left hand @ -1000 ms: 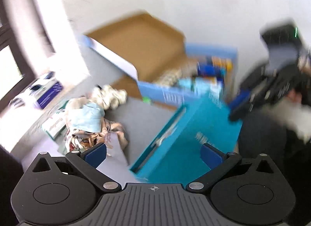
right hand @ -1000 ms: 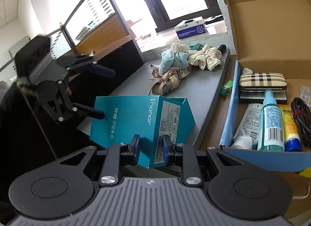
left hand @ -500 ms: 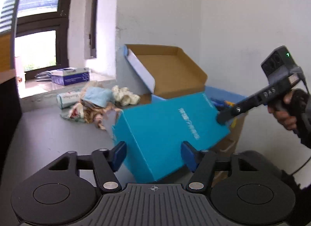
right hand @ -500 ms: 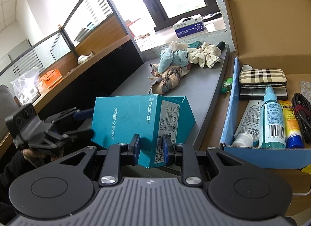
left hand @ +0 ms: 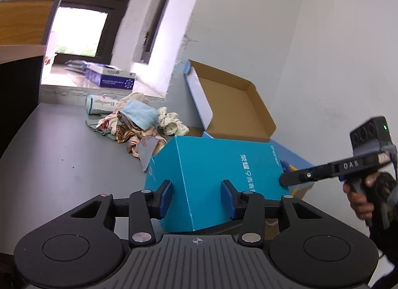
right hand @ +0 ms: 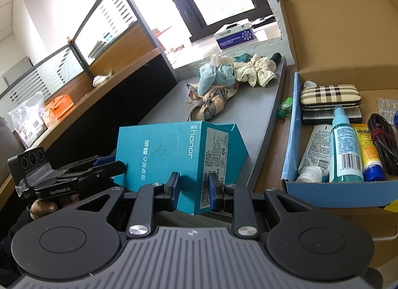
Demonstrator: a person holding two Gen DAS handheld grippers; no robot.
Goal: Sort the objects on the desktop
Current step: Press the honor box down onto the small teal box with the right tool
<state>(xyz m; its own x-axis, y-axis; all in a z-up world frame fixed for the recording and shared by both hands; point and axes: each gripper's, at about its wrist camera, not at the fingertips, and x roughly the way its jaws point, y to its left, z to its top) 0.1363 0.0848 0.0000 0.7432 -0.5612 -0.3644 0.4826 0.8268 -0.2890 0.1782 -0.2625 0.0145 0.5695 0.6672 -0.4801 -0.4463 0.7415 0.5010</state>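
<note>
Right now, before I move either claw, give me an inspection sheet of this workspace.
Surface: grey desk top, mostly bare at centre.
Job's things: teal rectangular phone carton at the near edge; open cardboard sorting box with blue walls holds a plaid checked case, a clear blue spray bottle, a white tube and a yellow tube.
Clutter: heap of crumpled cloths; small green item at the desk edge.
Grippers: right claw shut on the carton's corner; left claw open, straddling the opposite end.
Cables: coiled black cable inside the sorting box.
Surroundings: window sill with a purple glove box; wooden partition.
</note>
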